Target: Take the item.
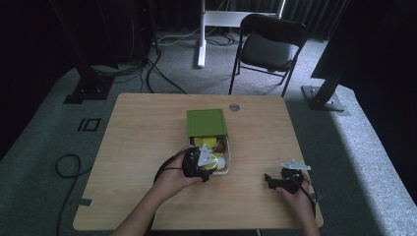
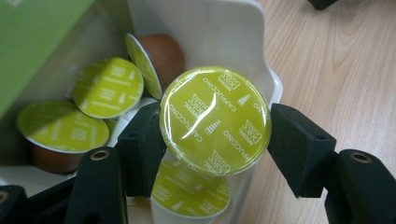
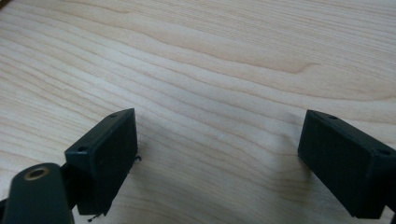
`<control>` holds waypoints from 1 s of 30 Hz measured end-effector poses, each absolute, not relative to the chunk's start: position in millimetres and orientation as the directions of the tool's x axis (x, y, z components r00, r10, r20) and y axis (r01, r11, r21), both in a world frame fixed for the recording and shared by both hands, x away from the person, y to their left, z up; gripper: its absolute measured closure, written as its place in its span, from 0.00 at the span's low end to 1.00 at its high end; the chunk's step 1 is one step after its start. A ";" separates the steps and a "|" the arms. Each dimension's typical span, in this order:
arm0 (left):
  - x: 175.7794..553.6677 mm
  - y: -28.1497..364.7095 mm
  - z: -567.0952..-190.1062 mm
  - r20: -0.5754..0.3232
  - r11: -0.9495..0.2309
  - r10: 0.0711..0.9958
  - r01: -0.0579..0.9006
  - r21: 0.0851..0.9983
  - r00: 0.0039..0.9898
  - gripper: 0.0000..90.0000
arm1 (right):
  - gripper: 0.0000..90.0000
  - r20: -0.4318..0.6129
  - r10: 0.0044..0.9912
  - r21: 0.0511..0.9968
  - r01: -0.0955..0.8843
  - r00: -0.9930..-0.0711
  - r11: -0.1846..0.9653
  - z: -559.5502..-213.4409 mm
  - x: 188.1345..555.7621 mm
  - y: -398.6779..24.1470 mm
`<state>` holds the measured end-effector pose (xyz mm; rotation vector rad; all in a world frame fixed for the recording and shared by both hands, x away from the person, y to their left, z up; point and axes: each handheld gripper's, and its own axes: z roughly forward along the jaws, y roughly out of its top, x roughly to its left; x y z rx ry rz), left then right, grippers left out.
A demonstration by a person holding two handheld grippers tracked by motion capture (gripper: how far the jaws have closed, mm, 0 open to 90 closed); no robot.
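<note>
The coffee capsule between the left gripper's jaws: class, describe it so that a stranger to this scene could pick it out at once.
Start at the wooden table and find the white tray sliding out of the green box at its middle. The left gripper reaches over that tray with the capsule clamped between its black jaws. Unlike the other capsules lying in the tray, it is raised, its lime foil lid reading CAPPUCCINO.

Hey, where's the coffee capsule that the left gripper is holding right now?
The capsule sits between the left gripper fingers, over the near end of the white tray, just below the green box at the table's middle.
</note>
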<state>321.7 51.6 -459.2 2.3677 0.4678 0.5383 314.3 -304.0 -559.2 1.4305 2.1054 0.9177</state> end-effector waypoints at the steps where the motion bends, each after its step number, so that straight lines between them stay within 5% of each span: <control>1: 321.4 52.4 -456.7 0.253 -0.713 0.463 0.188 0.675 0.849 0.44 | 0.13 0.014 0.928 0.726 0.641 -0.373 0.248 -559.2 314.2 -304.0; 30: 314.2 97.7 -405.4 0.300 -0.645 0.556 0.174 0.744 0.775 0.44 | 0.13 0.014 0.928 0.726 0.641 -0.373 0.247 -559.2 314.2 -303.9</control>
